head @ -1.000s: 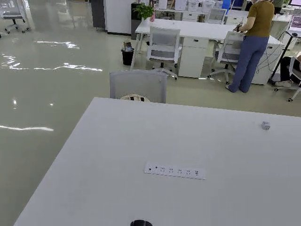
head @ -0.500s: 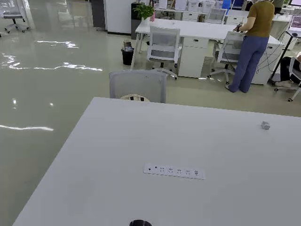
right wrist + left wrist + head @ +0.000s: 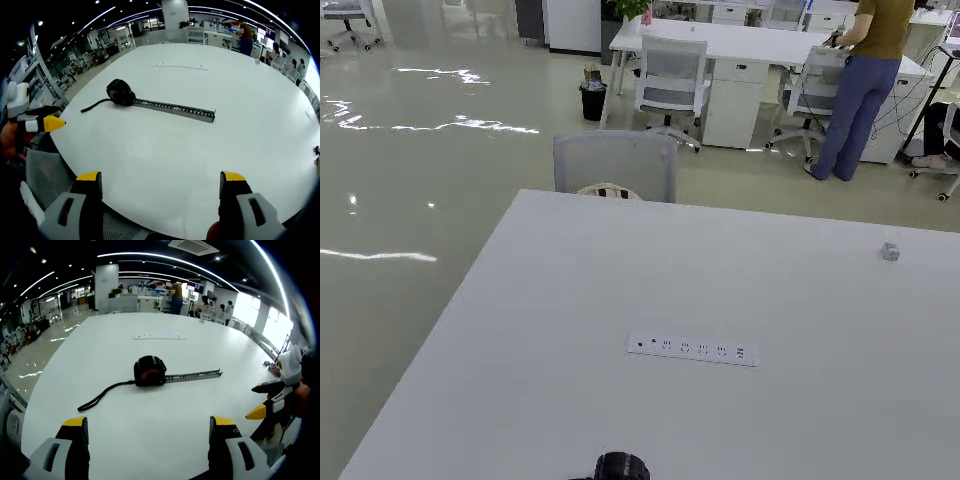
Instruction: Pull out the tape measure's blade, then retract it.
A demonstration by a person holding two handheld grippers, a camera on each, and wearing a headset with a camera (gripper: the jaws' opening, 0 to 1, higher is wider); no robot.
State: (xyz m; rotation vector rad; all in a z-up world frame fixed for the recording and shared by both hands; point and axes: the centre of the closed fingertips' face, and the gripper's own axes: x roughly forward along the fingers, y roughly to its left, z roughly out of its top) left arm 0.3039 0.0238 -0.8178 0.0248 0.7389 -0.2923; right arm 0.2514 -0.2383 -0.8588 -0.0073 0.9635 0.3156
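Note:
A black and orange tape measure (image 3: 150, 371) lies on the white table (image 3: 200, 340) with its blade (image 3: 194, 375) drawn out flat to the right and its black wrist strap (image 3: 102, 395) trailing left. My left gripper (image 3: 149, 422) stands open short of it, holding nothing. In the right gripper view the tape measure (image 3: 120, 91) and its blade (image 3: 175, 108) lie ahead, and my right gripper (image 3: 161, 176) is open and back near the table's edge. The top of the tape measure (image 3: 621, 466) peeks in at the bottom of the head view.
A white power strip (image 3: 692, 350) is set in the middle of the table (image 3: 520, 330). A small crumpled scrap (image 3: 890, 252) lies at the far right. A grey chair (image 3: 616, 165) stands at the far edge, and a person (image 3: 865, 80) stands by other desks beyond.
The head camera has tipped down a little, so more of the tape measure's top shows at the bottom edge. Nothing on the table has moved.

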